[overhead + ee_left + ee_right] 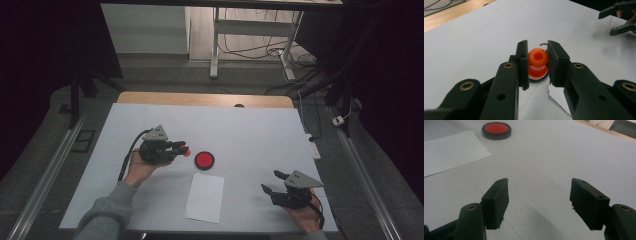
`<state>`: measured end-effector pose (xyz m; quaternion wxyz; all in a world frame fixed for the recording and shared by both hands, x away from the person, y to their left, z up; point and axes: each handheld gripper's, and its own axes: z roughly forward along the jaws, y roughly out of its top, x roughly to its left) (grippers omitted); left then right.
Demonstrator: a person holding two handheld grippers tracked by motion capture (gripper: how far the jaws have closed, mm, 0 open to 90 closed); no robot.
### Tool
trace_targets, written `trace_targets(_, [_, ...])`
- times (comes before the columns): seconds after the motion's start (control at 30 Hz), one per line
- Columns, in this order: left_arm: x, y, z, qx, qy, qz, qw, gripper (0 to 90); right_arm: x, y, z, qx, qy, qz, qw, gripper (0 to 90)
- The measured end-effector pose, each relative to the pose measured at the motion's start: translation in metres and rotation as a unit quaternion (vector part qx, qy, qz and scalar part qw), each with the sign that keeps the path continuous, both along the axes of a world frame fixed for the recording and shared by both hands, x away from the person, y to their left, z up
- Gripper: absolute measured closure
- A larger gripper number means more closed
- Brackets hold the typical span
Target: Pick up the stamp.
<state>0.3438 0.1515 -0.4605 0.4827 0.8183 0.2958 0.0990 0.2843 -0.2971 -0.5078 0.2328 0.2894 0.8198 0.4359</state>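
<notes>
Orange stamp point(538, 60), red ink pad point(204, 160)

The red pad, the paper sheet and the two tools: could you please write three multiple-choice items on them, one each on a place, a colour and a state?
1. Where does the paper sheet lie relative to the red pad?
A. nearer the person
B. beyond it
C. on top of it

2. What colour is the stamp in the left tool?
A. blue
B. orange
C. green

3. How does the right tool stand?
A. shut on the sheet
B. shut on nothing
C. open and empty

Key: 1 A, the high view shows the sheet toward the person's side; 2 B, orange shows between the jaws; 3 C, its jaws stand apart over bare table.
</notes>
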Motion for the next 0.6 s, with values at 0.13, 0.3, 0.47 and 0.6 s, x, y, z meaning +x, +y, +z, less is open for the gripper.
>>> trace_targets(0.13, [-0.0010,-0.0017,0.0003,-0.002,0.001,-0.004,1.0000,72.3,0.0000,0.0000,-0.0002,-0.001,0.000,0.000,1.0000,30.6])
trace_targets(0.3, [-0.0023,-0.0034,0.0011,-0.005,0.003,-0.008,0.9999,72.3,0.0001,0.0003,-0.0004,0.000,0.000,0.000,1.0000,30.6])
trace_targets(0.47, [-0.0047,-0.0068,0.0027,-0.008,0.002,-0.015,0.9999,72.3,0.0002,0.0008,-0.0009,-0.001,0.000,0.000,1.0000,30.7])
trace_targets(0.6, [-0.0061,-0.0102,0.0033,-0.008,0.003,-0.022,0.9997,72.3,0.0001,0.0007,-0.0007,-0.001,-0.001,-0.001,1.0000,30.7])
